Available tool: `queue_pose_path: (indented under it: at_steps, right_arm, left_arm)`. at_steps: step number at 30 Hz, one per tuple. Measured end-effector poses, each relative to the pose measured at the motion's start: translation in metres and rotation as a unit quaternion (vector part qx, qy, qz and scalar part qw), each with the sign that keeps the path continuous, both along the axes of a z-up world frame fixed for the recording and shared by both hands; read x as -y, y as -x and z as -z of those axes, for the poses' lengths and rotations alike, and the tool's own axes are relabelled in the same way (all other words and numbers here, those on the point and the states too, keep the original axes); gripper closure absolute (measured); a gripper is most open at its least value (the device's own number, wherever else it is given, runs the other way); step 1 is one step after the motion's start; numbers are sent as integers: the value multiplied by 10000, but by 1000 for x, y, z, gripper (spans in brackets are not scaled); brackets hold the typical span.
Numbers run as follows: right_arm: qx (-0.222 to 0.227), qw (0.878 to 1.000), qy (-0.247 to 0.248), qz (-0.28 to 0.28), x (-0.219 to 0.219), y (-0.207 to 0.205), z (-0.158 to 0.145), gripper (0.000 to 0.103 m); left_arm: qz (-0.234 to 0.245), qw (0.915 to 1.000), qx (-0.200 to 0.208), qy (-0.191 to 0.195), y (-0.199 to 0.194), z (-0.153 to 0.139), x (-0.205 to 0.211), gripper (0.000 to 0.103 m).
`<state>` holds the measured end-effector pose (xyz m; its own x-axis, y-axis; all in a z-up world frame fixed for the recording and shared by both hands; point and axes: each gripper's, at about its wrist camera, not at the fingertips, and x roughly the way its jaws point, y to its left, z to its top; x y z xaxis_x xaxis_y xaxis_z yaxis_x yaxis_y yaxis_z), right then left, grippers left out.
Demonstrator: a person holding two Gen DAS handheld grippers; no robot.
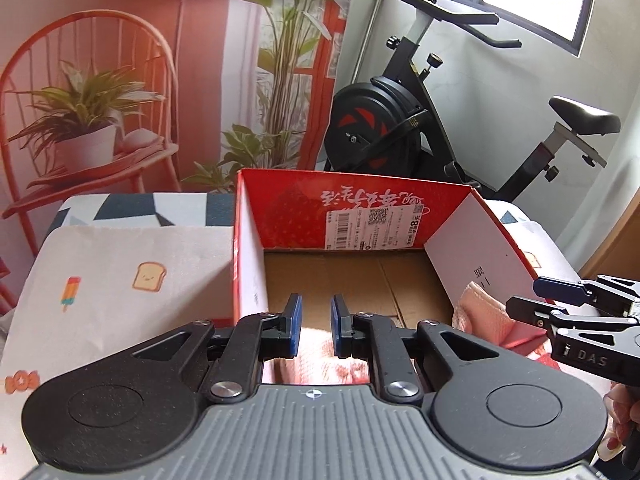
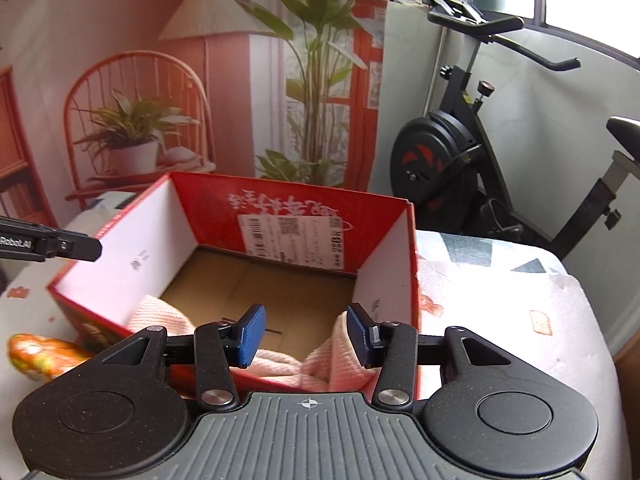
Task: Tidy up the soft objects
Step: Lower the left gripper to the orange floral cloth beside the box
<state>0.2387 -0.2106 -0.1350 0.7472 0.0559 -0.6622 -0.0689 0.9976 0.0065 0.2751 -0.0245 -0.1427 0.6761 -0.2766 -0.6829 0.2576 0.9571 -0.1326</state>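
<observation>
The right gripper (image 1: 560, 300) carries the white letters "DAS" on the side of its black body. The left gripper (image 2: 80, 246) bears "Robot.AI" in white along its black arm. On the far inner wall of the red box (image 1: 288, 216) sits a white shipping label (image 1: 374, 226) with a barcode, a QR code and a large "8" beside a Chinese character. Above it runs white Chinese brush script, upside down, which I cannot read.
</observation>
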Motion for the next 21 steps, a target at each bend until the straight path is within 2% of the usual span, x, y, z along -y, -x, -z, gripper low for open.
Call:
queue_pose_path:
  at_steps: [2, 5, 12, 14, 18, 21]
  right_arm:
    - [27, 10000, -57, -44, -4, 9, -4, 61]
    - [66, 9997, -209, -71, -12, 21, -8, 61]
    - [31, 9993, -375, -3, -27, 42, 0, 61]
    - [-13, 9991, -427, 39, -28, 47, 4, 60]
    - [-157, 9980, -599, 159, -26, 52, 15, 53]
    - [-281, 9962, -800, 212, -23, 55, 24, 54]
  left_arm:
    - [-10, 10000, 22, 19, 9, -2, -3, 79]
    - [-26, 10000, 21, 50, 21, -2, -9, 74]
    - [-179, 9997, -64, 177, 43, 6, -22, 69]
    - [-227, 9995, -92, 196, 48, 8, -26, 65]
    - [-303, 9989, -196, 284, 53, 14, -34, 64]
    - [-334, 9984, -276, 371, 55, 18, -38, 61]
